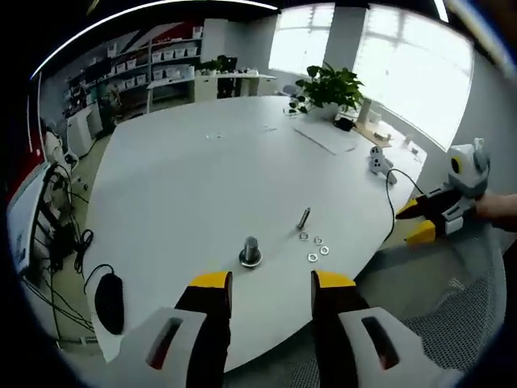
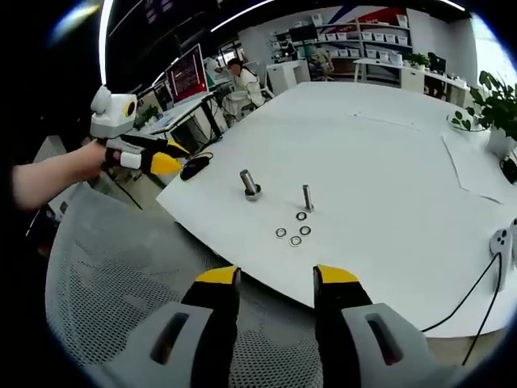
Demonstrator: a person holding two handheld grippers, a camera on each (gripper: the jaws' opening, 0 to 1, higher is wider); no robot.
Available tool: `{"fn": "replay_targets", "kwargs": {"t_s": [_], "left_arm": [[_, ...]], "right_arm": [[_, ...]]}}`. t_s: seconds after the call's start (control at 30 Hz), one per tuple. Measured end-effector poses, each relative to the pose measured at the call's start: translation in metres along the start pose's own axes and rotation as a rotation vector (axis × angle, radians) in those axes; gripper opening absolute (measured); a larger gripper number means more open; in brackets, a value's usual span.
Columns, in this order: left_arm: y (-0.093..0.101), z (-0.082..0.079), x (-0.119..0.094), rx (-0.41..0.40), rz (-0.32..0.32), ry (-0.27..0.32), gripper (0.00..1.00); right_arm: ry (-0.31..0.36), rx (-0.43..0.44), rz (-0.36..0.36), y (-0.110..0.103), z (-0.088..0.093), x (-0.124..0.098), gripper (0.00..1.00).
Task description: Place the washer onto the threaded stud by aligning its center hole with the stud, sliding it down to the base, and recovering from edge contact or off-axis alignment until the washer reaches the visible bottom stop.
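Note:
A grey threaded stud on a round base [image 1: 250, 252] stands upright near the front edge of the white table [image 1: 202, 186]; it is also the stud [image 2: 249, 184] in the right gripper view. Several small washers [image 1: 315, 246] lie loose beside it, seen again as washers [image 2: 292, 232]. A separate bolt [image 1: 303, 218] rests near them, upright bolt [image 2: 308, 197]. My left gripper [image 1: 262, 287] is open, short of the stud, holding nothing. My right gripper [image 2: 275, 283] is open over a mesh chair, off the table. Each gripper appears in the other's view: right gripper [image 1: 428, 217], left gripper [image 2: 153, 155].
A potted plant [image 1: 327, 87] and papers [image 1: 323, 136] sit at the far side. A game controller [image 1: 380, 162] with a cable lies by the right edge, a black mouse [image 1: 109, 301] at the left. A grey mesh chair [image 2: 121, 283] stands at the table edge. A person sits at a distant desk.

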State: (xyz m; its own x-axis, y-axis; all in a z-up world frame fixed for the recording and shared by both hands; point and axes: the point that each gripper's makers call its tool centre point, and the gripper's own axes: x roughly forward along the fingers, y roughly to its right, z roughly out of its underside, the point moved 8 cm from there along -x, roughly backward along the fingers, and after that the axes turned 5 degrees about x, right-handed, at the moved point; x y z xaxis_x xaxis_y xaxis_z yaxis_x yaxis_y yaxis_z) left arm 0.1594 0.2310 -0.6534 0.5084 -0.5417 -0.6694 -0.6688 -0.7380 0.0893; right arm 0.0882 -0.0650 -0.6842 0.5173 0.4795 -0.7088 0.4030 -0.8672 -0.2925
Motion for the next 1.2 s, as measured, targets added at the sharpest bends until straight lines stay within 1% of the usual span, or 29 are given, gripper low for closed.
{"fn": "replay_targets", "kwargs": {"t_s": [0.07,0.17,0.23,0.33,0.4,0.5,0.53,0.57,0.6,0.67,0.73,0.77,0.83,0.9,1.03,1.1,1.2], "left_arm": [[0.001,0.000,-0.008,0.007,-0.001,0.017,0.38],[0.004,0.000,-0.021,-0.017,0.006,0.073,0.39],[0.006,0.002,-0.026,-0.012,0.007,0.081,0.39],[0.011,0.011,-0.034,0.017,0.010,0.084,0.40],[0.013,0.016,-0.039,0.023,0.015,0.091,0.40],[0.013,0.023,-0.046,0.011,0.022,0.109,0.40],[0.012,0.025,-0.046,-0.013,0.018,0.126,0.40],[0.014,0.025,-0.046,-0.046,0.031,0.142,0.41],[0.014,0.024,-0.045,-0.043,0.043,0.145,0.41],[0.014,0.022,-0.044,-0.028,0.036,0.139,0.41],[0.015,0.020,-0.042,-0.012,0.033,0.154,0.41],[0.016,0.021,-0.040,-0.010,0.036,0.162,0.41],[0.019,0.023,-0.039,0.031,0.026,0.144,0.41],[0.021,0.025,-0.039,0.054,0.022,0.148,0.41],[0.025,0.027,-0.038,0.053,0.061,0.143,0.41],[0.027,0.028,-0.037,0.071,0.063,0.131,0.41],[0.027,0.028,-0.037,0.080,0.054,0.136,0.41]], "right_arm": [[-0.010,-0.001,0.006,0.000,0.001,0.000,0.39],[-0.007,0.011,0.016,0.002,0.001,0.000,0.40],[0.008,0.017,0.017,0.002,-0.001,-0.002,0.40],[0.032,0.030,0.028,0.003,-0.003,-0.004,0.40],[0.034,0.042,0.030,0.004,-0.003,-0.003,0.40],[0.019,0.039,0.046,0.004,-0.001,-0.003,0.40],[0.019,0.038,0.049,0.004,-0.002,-0.003,0.40],[0.019,0.040,0.051,0.005,-0.002,-0.003,0.41],[0.021,0.044,0.053,0.005,-0.002,-0.003,0.41],[0.022,0.043,0.054,0.005,-0.002,-0.003,0.41],[0.019,0.039,0.055,0.005,-0.002,-0.003,0.41],[0.014,0.037,0.052,0.005,-0.002,-0.002,0.41],[0.000,0.035,0.050,0.004,0.000,-0.002,0.41],[-0.007,0.034,0.053,0.005,0.001,-0.001,0.42],[-0.007,0.035,0.058,0.004,0.001,-0.002,0.42],[-0.017,0.028,0.055,0.004,0.002,0.000,0.42],[-0.032,0.015,0.055,0.004,0.003,0.000,0.42]]}}
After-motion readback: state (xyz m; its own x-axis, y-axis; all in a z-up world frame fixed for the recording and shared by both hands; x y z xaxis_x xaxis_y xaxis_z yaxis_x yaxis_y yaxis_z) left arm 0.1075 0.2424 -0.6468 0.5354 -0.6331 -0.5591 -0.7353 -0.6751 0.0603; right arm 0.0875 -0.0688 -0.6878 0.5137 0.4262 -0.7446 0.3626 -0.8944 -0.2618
